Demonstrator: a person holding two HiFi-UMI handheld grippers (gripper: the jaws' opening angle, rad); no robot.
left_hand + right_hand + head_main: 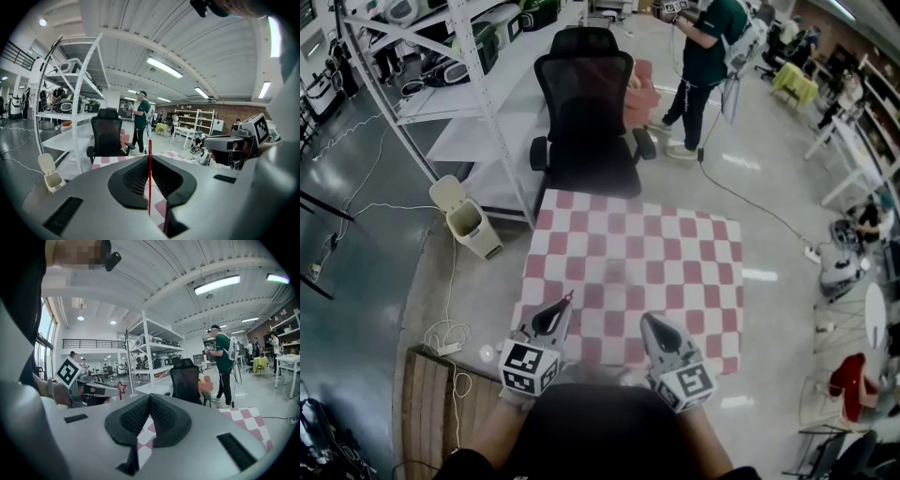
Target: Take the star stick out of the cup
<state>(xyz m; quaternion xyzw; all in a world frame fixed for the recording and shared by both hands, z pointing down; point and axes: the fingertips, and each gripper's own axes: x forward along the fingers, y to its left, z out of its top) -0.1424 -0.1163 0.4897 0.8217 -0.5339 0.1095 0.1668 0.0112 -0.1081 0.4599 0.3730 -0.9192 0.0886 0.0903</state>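
Red star stick (150, 187): pinched between the jaws of the left gripper (563, 307), lying along their seam, star just past the tips, over the near edge of the checked table (675, 253). Right gripper (650, 321): jaws pressed together, empty. Black chair (586, 112) beyond the table.

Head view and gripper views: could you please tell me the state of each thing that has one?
Left gripper: shut on the stick.
Right gripper: shut, empty.
Stick: held, star past the jaw tips.
Bin: lid open.
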